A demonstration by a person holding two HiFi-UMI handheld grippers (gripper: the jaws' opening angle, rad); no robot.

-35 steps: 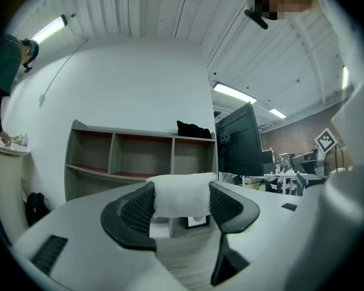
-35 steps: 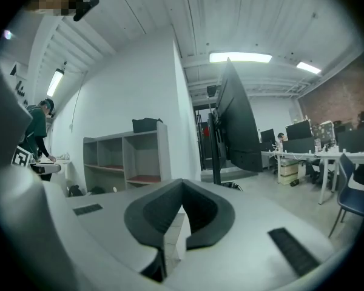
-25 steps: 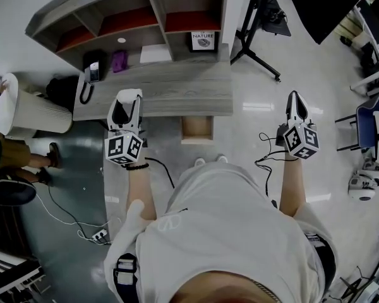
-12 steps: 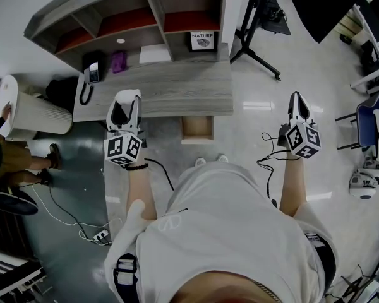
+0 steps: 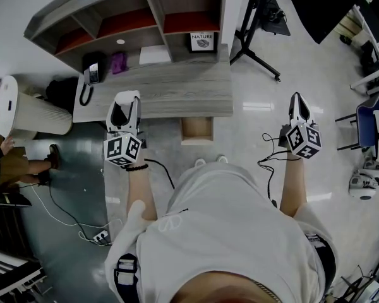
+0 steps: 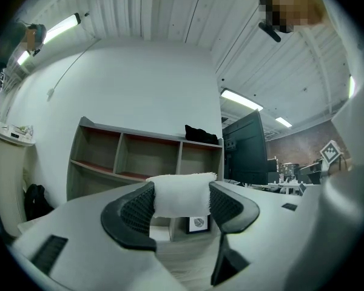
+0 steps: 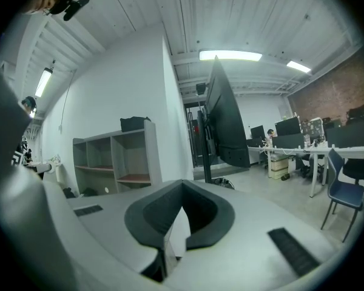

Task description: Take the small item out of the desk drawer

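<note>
— L claw?
— I've got L gripper (image 6: 181,206) clenched on the white fuzzy block (image 6: 181,190), above the desk (image 5: 177,93) edge, left of the open drawer (image 5: 196,130).
— R?
— R gripper (image 7: 182,188) pinched closed, empty.

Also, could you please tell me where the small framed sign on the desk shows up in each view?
Head view: framed sign at top centre, in the shelf unit's right bay.
Left gripper view: framed sign low centre, just below the white item.
Right gripper view: not visible.
Shared landmark: the shelf unit, in all three views.
</note>
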